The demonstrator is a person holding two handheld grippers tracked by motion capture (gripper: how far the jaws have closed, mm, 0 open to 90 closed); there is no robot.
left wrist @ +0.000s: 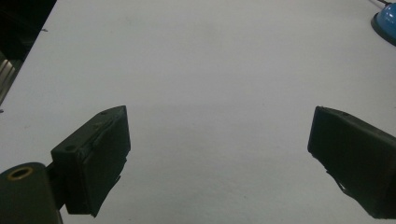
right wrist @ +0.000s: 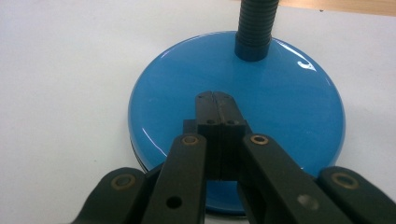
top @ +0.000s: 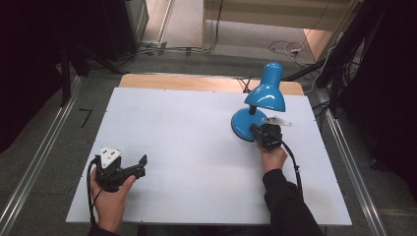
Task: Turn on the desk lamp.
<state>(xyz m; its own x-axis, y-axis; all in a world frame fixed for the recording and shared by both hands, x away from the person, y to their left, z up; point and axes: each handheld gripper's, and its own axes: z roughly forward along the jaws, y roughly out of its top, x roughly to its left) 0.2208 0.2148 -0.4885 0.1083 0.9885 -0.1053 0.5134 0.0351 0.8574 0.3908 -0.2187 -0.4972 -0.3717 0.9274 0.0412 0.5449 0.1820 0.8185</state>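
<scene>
Left gripper (top: 140, 167) gapes wide over the bare counter (top: 196, 147), right gripper (right wrist: 215, 100) pinched closed above the blue lamp base (right wrist: 280, 102).

I count one lamp (top: 260, 105) on my table (top: 196, 142), a blue one made of one round base (right wrist: 233, 116), one ribbed neck (right wrist: 254, 28) and one shade (top: 268, 88). I have two grippers: the right gripper (top: 259, 132) sits at the lamp's base with its two fingers (right wrist: 205, 116) pressed together over the blue disc, and the left gripper (top: 140, 164) is well apart from the lamp toward the near left, its two fingers (left wrist: 93, 158) spread wide. Two hands hold them, one hand (top: 112, 199) far from the lamp and one hand (top: 272, 158) just beside its base.
</scene>
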